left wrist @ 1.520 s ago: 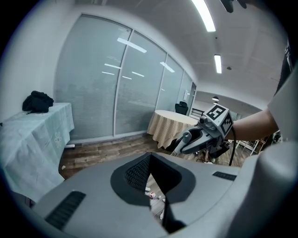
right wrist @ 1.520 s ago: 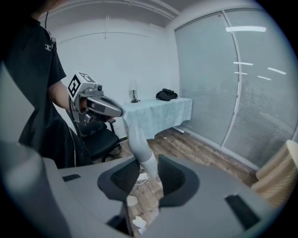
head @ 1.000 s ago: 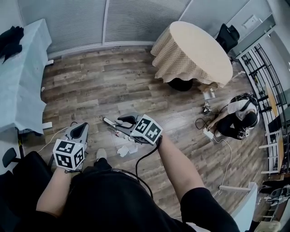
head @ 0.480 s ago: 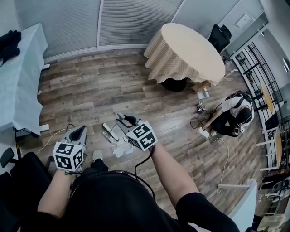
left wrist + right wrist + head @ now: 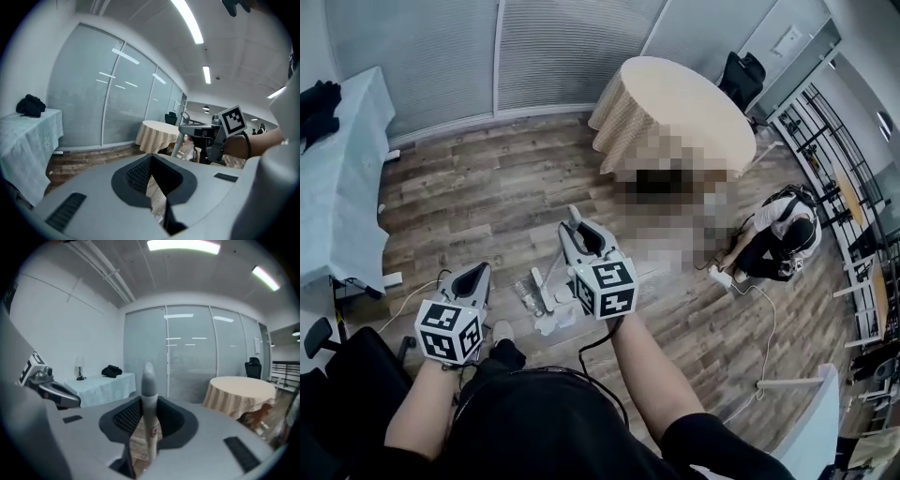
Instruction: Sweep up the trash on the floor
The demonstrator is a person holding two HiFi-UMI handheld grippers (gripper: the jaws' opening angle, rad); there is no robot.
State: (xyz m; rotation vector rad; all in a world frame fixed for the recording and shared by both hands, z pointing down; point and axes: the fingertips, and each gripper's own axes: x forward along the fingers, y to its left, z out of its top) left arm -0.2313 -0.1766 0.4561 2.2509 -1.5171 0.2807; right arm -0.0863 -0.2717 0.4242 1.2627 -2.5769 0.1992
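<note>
Firmly clenched, the right gripper point(image 5: 575, 221) has its jaws pressed against both sides of a slim, pale grey-white plastic handle point(image 5: 149, 380). The handle stands upright between them and runs down towards the brown wood-plank floor point(image 5: 487, 202). A small red mark sits on the handle, too small to read. The left gripper point(image 5: 477, 271) is closed with nothing in it; only a thin sliver of floor shows between its pads. Both grippers carry cubes with black-and-white square marker patterns. The trash, crumpled white paper point(image 5: 551, 321) and a clear plastic wrapper point(image 5: 525, 295), lies on the floor between the two grippers, just by the handle's lower end.
</note>
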